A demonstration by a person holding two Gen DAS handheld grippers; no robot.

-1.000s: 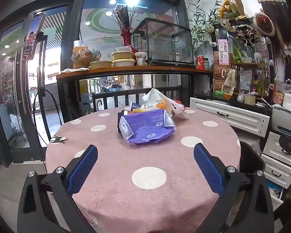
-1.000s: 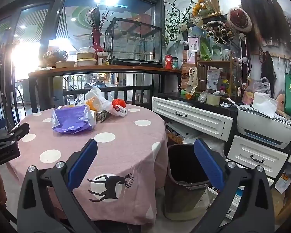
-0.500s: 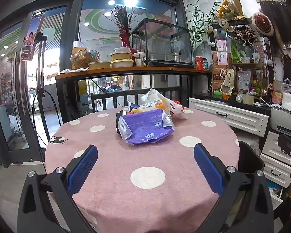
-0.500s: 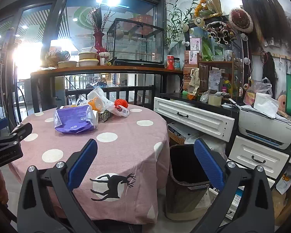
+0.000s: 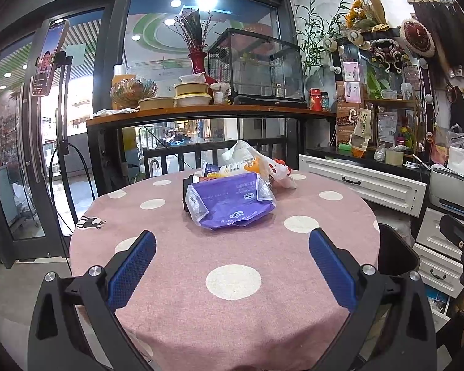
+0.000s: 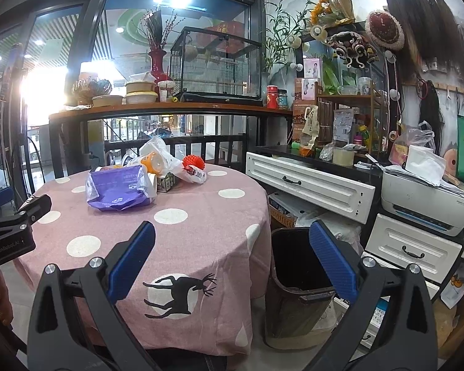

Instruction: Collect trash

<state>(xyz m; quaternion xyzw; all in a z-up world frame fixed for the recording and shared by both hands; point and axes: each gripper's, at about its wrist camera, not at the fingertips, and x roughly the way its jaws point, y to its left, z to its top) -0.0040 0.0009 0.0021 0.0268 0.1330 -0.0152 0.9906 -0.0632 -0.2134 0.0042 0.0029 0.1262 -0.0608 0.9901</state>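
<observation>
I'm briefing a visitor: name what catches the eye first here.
The round pink polka-dot tablecloth dominates, with a crinkled purple plastic package heading a heap of wrappers at its middle. Beside the table, lower right, stands a dark open waste bin; both grippers' blue-padded fingers frame the foreground, spread wide.

My left camera faces straight across the round table (image 5: 232,309), trash pile (image 5: 232,198) mid-frame. My right camera sits further right, table at frame left, bin (image 6: 297,281) lower centre; both share the pile.
</observation>
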